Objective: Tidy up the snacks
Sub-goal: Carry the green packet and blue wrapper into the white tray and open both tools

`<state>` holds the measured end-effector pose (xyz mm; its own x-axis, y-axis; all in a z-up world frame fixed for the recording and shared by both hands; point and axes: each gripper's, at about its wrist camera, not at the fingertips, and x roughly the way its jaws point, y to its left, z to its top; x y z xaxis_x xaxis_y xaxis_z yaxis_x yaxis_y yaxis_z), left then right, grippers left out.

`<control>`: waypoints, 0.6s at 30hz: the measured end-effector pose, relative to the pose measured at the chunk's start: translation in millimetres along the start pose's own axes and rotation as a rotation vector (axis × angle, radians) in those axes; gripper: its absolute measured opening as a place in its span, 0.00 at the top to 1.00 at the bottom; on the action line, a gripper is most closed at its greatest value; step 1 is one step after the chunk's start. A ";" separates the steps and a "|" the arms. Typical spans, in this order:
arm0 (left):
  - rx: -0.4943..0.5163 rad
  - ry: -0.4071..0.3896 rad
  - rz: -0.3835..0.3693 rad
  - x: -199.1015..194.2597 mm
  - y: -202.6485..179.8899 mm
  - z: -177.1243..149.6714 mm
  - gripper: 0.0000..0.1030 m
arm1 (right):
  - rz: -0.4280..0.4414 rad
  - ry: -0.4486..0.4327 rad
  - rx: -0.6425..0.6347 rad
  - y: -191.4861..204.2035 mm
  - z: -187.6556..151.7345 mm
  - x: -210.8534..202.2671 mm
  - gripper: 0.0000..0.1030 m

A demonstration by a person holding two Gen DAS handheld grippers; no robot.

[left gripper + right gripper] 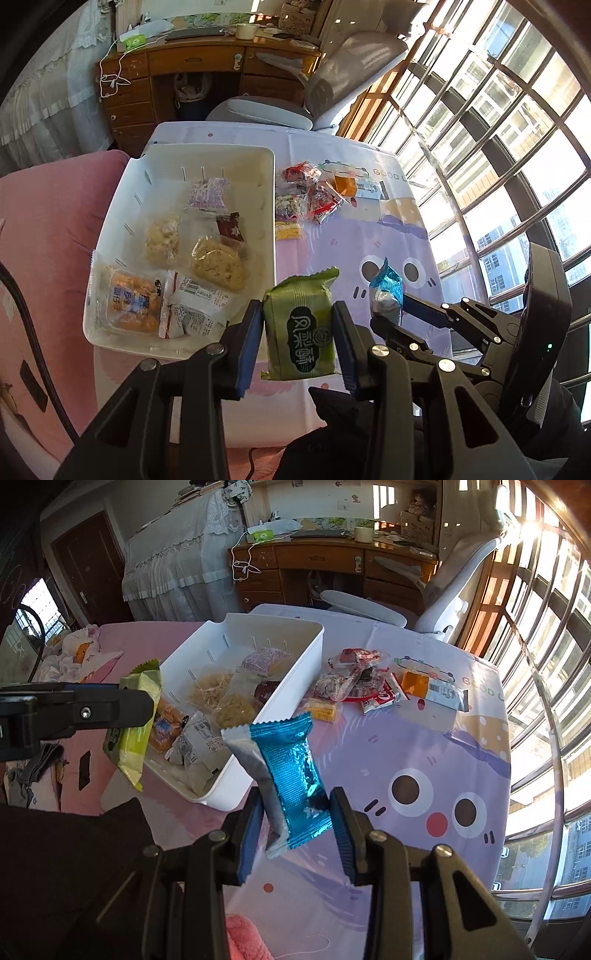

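Currently both grippers hang above the near edge of the bench [424, 746], which wears a lilac cartoon-face cloth. Left gripper [298, 332]: jaws pressed on the two flat sides of a green snack packet [301, 328] with dark printed characters, packet upright and lifted clear of the cloth, just beside the near right corner of the white plastic bin [110, 236]. Right gripper [297, 823]: jaws pinching a blue foil snack packet [291, 771] near its lower end, silver back turned left, the packet tilted up and leftward, also off the cloth, near the bin's near corner. Seen from the left wrist, the blue packet sits close to the right of the green one, apart from it. Bin contents: an orange biscuit pack [135, 302] at the near left, two pale clear-wrapped cakes [218, 264] mid-bin, a purple-printed packet [207, 192] farther back, a small dark brown sachet [229, 227], and white-wrapped items at the near side. Loose pile of red-and-clear wrapped snacks [306, 194] lies on the cloth just right of the bin's far half, with a yellow piece [288, 232] at its near edge and an orange-and-white packet [432, 688] to its right. Beyond the bench: grey office chair [354, 70], wooden desk [184, 62]. Pink bedding [48, 229] left of the bin.
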<state>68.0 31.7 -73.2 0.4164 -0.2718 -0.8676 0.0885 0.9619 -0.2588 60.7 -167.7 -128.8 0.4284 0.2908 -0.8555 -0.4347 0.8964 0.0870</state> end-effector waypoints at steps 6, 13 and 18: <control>0.041 0.017 -0.007 -2.7 31.3 9.4 0.65 | -0.016 -0.025 0.058 24.7 15.0 6.6 0.64; 0.076 0.067 -0.005 7.6 68.1 19.0 0.65 | -0.020 -0.053 0.144 49.4 26.4 18.7 0.64; 0.097 0.080 0.011 14.2 91.5 25.8 0.65 | -0.019 -0.074 0.174 67.1 32.2 29.1 0.64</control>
<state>105.4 116.6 -98.1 0.3442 -0.2587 -0.9026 0.1727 0.9623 -0.2100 69.5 -88.3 -131.4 0.4952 0.2918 -0.8183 -0.2854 0.9443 0.1640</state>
